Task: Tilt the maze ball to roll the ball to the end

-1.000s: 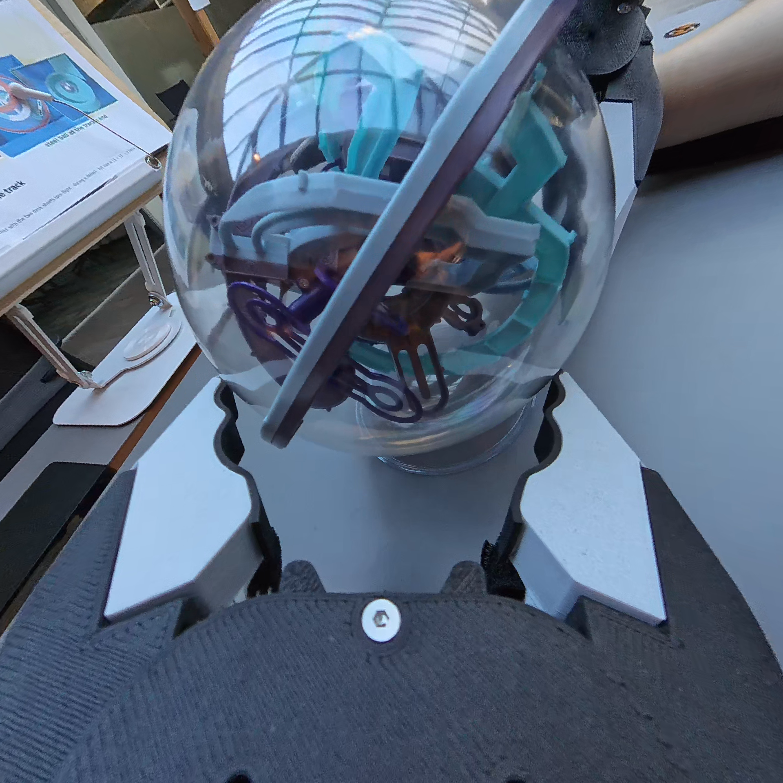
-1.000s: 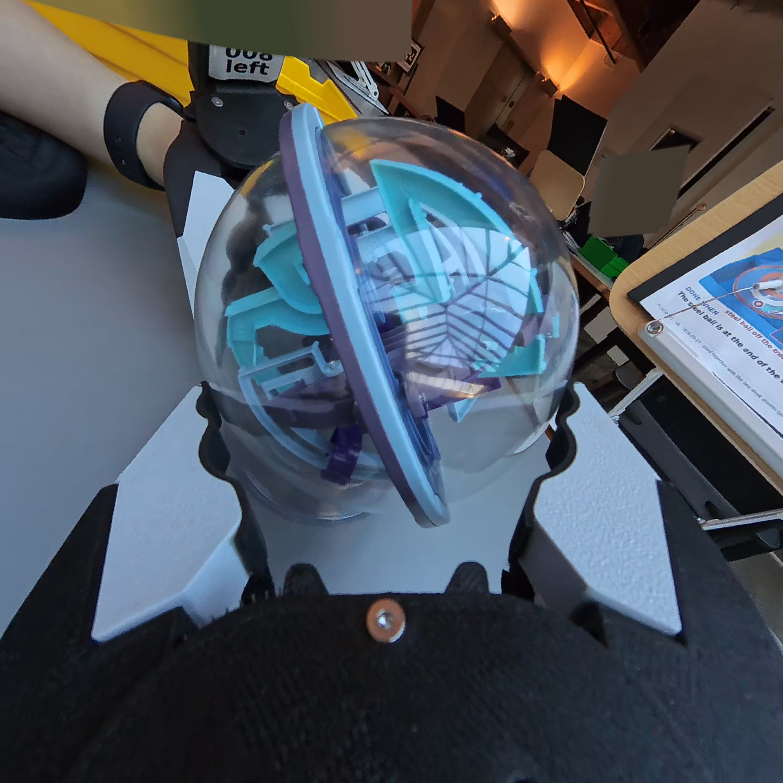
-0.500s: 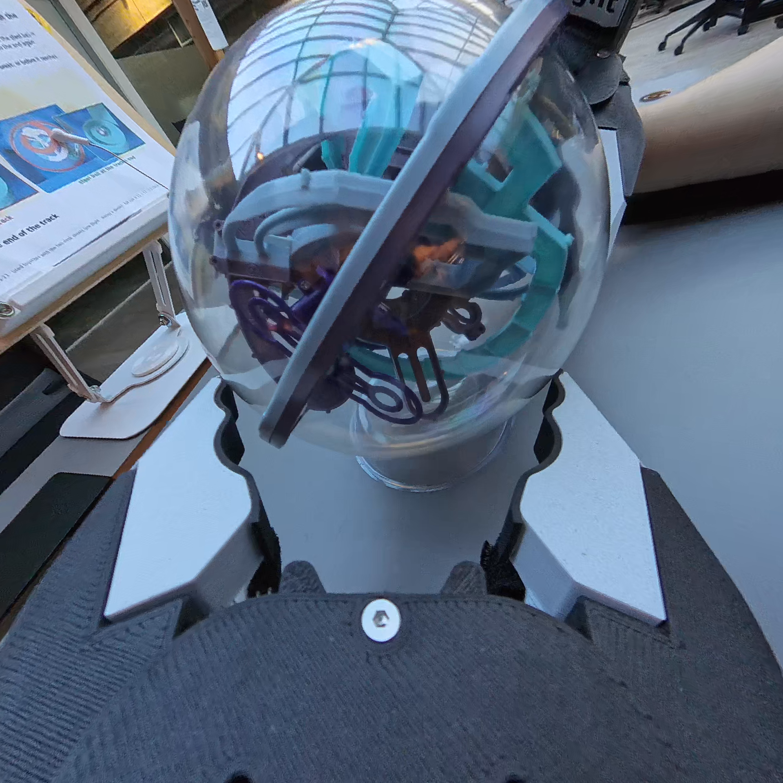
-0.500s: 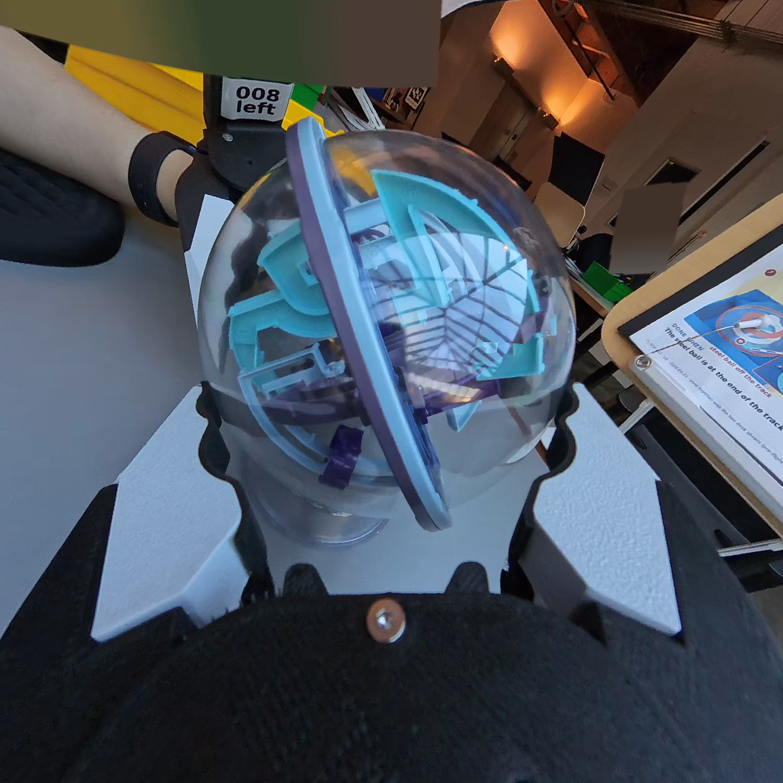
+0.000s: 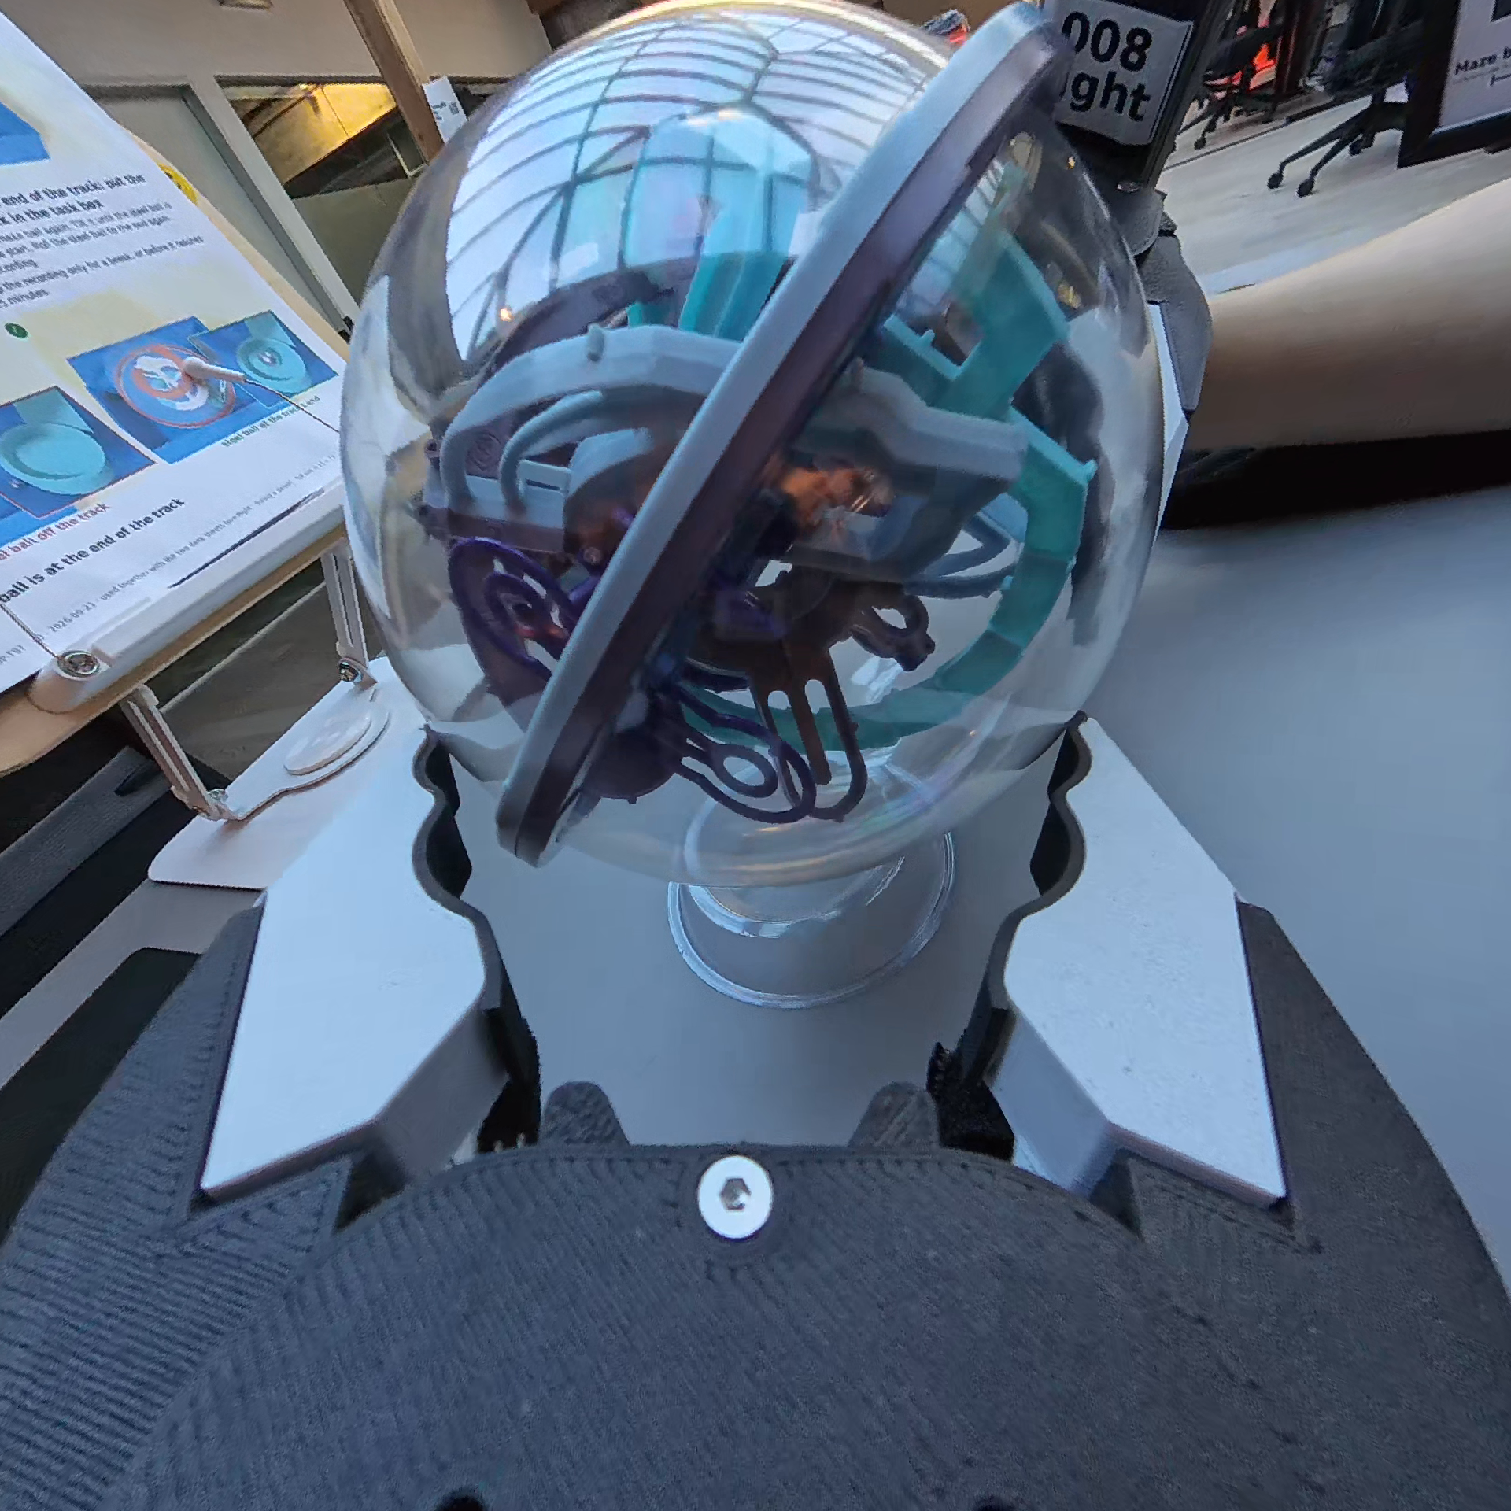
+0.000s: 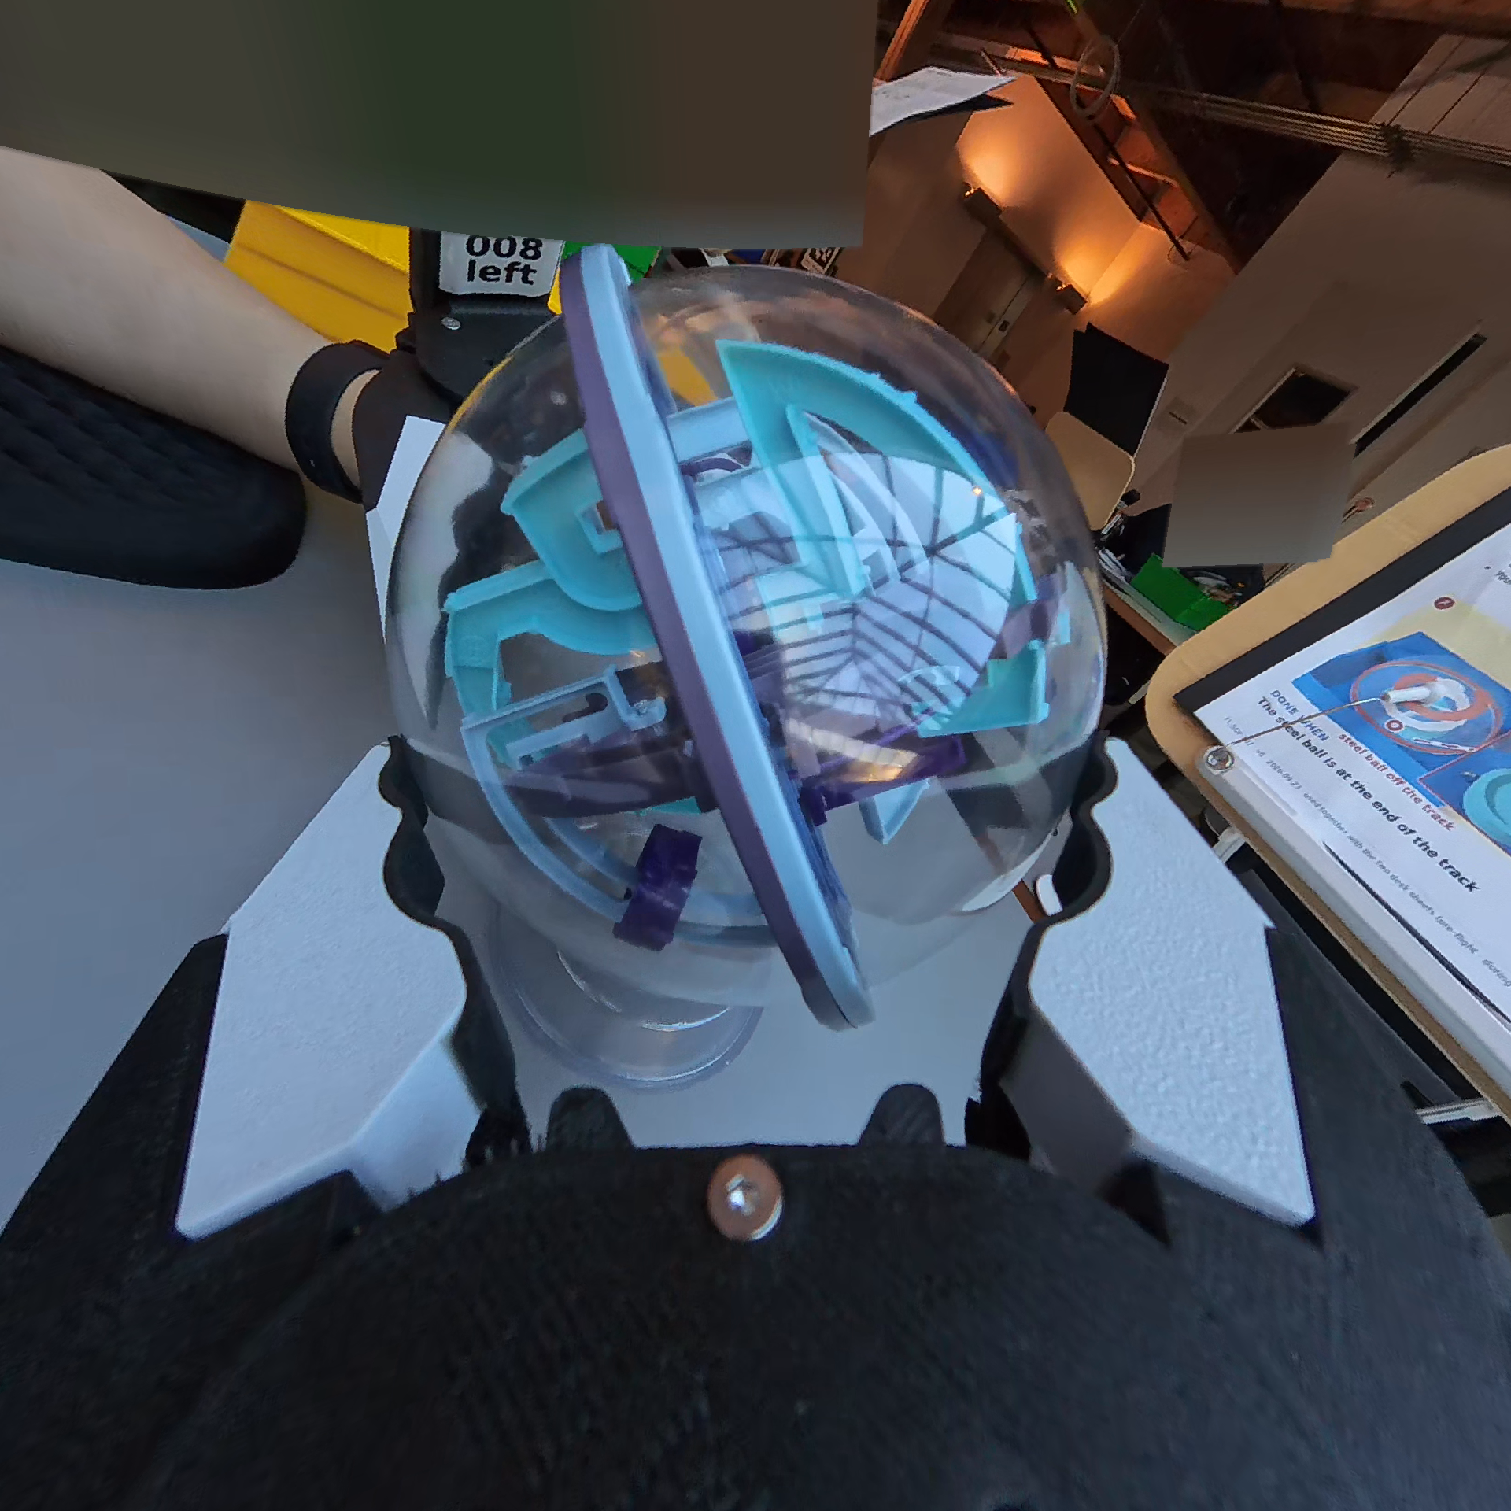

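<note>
The maze ball [image 5: 752,458] is a clear sphere with teal, grey and purple tracks and a grey-purple ring that runs tilted around it. It is held in the air between both grippers, just above its clear stand [image 5: 809,940]. My left gripper [image 5: 752,744] has its two fingers pressed on the ball's lower sides. My right gripper [image 6: 744,760] holds the ball [image 6: 744,638] the same way from the opposite side, with the stand [image 6: 629,1038] below. I cannot make out the small steel ball inside.
A grey table [image 5: 1308,736] lies under the ball. An instruction sheet on a tilted wooden board [image 5: 123,409] stands to one side, also in the right wrist view [image 6: 1390,777]. A person's forearm [image 6: 163,311] reaches in behind the left gripper.
Both grippers have lifted the ball higher off its stand, so more of the stand shows beneath it. The ring's tilt has stayed about the same.
</note>
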A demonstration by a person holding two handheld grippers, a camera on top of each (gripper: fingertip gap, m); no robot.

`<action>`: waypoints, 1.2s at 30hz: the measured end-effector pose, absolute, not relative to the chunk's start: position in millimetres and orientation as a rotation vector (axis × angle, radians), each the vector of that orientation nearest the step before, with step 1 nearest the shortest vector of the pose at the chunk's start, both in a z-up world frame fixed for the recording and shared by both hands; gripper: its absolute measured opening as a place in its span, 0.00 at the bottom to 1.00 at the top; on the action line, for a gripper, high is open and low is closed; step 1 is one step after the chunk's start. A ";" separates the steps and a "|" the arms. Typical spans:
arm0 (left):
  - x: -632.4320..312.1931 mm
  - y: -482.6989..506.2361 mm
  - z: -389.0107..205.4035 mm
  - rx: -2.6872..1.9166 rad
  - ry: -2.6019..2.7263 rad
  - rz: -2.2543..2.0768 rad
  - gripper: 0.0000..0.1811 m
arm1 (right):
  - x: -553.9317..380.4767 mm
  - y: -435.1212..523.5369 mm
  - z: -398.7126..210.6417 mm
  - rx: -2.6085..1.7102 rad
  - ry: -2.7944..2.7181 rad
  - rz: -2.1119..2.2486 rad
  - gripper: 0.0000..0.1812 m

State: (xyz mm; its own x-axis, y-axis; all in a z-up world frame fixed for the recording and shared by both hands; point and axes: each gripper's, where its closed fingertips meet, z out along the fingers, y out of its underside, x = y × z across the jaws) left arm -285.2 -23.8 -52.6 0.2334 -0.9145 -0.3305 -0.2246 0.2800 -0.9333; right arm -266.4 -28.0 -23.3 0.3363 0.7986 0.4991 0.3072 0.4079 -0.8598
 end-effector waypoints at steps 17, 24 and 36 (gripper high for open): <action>-283.5 -41.2 0.9 -1.242 1.231 -0.660 0.78 | -264.9 -44.1 30.8 -1.098 -1.242 0.515 0.84; -287.8 -47.6 20.5 -1.262 1.203 -0.632 0.78 | -268.5 -48.4 47.2 -1.072 -1.239 0.578 0.85; -286.0 -49.4 17.2 -1.247 1.190 -0.622 0.78 | -266.7 -50.7 44.2 -1.062 -1.259 0.565 0.85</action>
